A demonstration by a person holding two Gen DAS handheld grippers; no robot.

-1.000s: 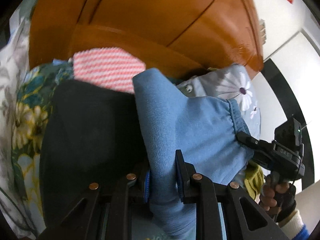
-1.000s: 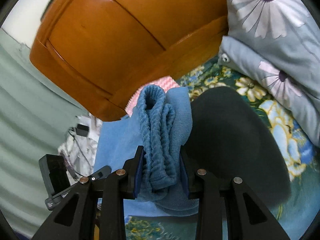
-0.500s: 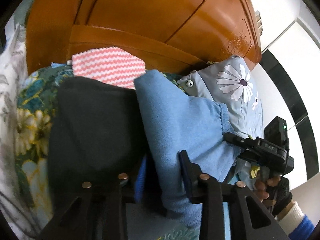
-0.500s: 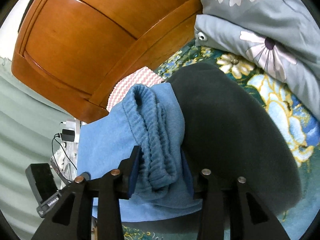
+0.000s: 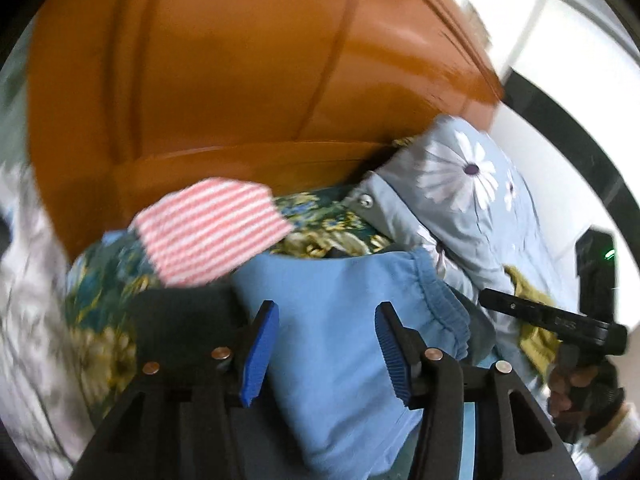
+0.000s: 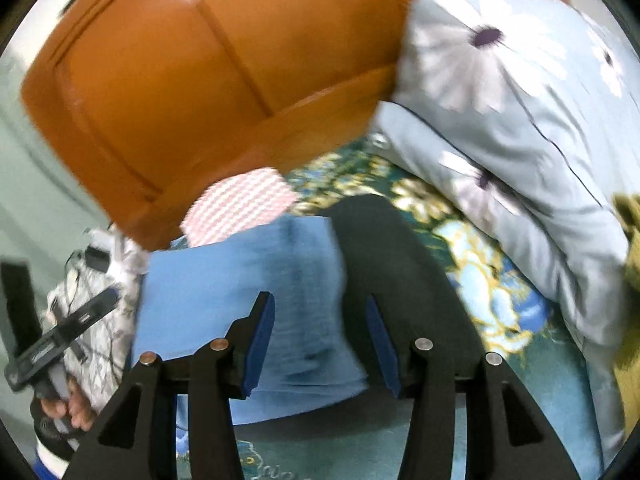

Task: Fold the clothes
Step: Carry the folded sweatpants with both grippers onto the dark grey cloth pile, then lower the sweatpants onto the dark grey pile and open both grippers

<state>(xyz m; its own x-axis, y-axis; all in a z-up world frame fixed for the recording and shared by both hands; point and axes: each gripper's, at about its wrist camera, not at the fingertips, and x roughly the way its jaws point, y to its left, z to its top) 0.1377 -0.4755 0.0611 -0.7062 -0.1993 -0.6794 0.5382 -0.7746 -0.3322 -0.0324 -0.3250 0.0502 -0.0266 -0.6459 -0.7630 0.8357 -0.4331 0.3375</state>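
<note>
A folded light-blue garment (image 5: 344,344) lies on a dark garment (image 5: 180,320) on the flowered bedspread. Its elastic waistband (image 5: 444,304) points right in the left wrist view. My left gripper (image 5: 326,344) is open, its blue pads either side of the blue garment and above it. In the right wrist view the blue garment (image 6: 248,292) lies flat beside the dark garment (image 6: 400,280). My right gripper (image 6: 318,340) is open and empty just above the blue garment's right edge.
A wooden headboard (image 5: 240,80) stands behind the bed. A pink-striped cloth (image 5: 208,232) lies against it. A daisy-print pillow (image 6: 520,100) and an olive cloth (image 6: 628,280) lie at the right. The bedspread (image 6: 480,276) shows around the garments.
Both grippers have opened and let go of the blue garment. It has dropped flat onto the dark garment, and both grippers have pulled back and up.
</note>
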